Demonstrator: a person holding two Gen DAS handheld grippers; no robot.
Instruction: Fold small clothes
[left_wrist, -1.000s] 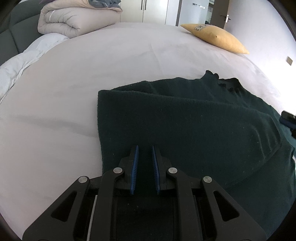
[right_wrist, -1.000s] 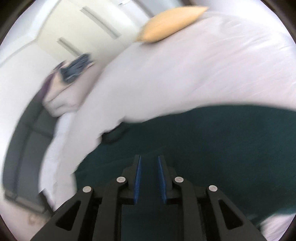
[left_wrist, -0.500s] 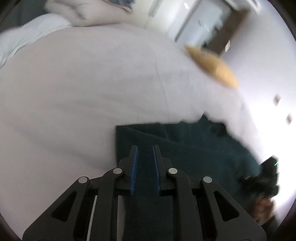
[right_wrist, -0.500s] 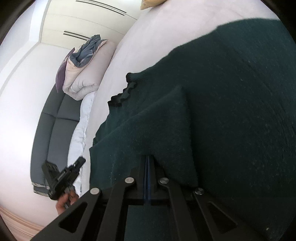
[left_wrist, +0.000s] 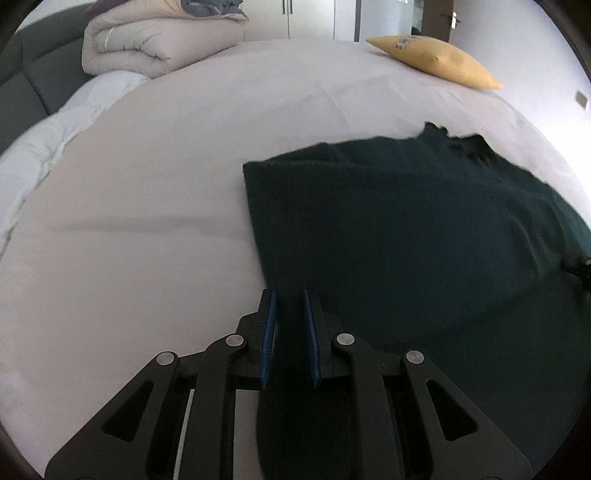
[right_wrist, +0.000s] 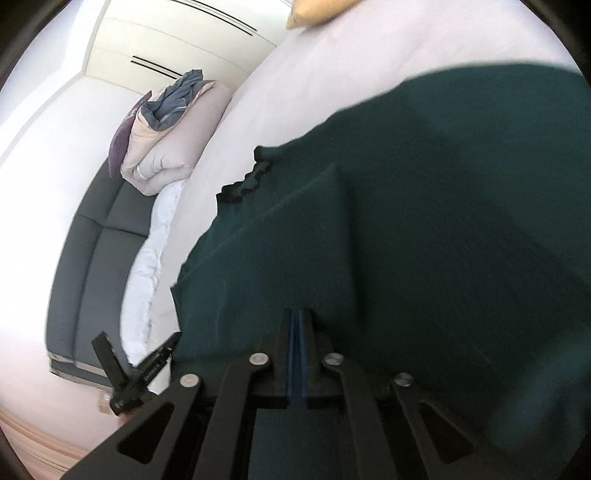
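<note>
A dark green knit garment (left_wrist: 406, 229) lies flat on the pale bed sheet (left_wrist: 147, 240), its frilled neckline (left_wrist: 461, 142) at the far side. My left gripper (left_wrist: 290, 332) is at the garment's near left corner, with a strip of the cloth between its blue pads, which stand narrow and still. In the right wrist view the garment (right_wrist: 461, 221) fills the frame, with a raised fold running up from my right gripper (right_wrist: 297, 325). Its pads look almost together on the cloth and are opening. The black frame of the left gripper (right_wrist: 136, 369) shows at the garment's lower left edge.
A folded beige duvet (left_wrist: 155, 48) and a grey padded headboard (left_wrist: 26, 85) are at the far left, beside a white quilt (left_wrist: 55, 136). A yellow pillow (left_wrist: 439, 61) lies at the far right. Wardrobe doors (right_wrist: 177, 48) stand beyond the bed.
My right gripper dropped from open above the garment to pinching a fold of it. The left wrist view swung right, then came back, with the cloth still between its pads.
</note>
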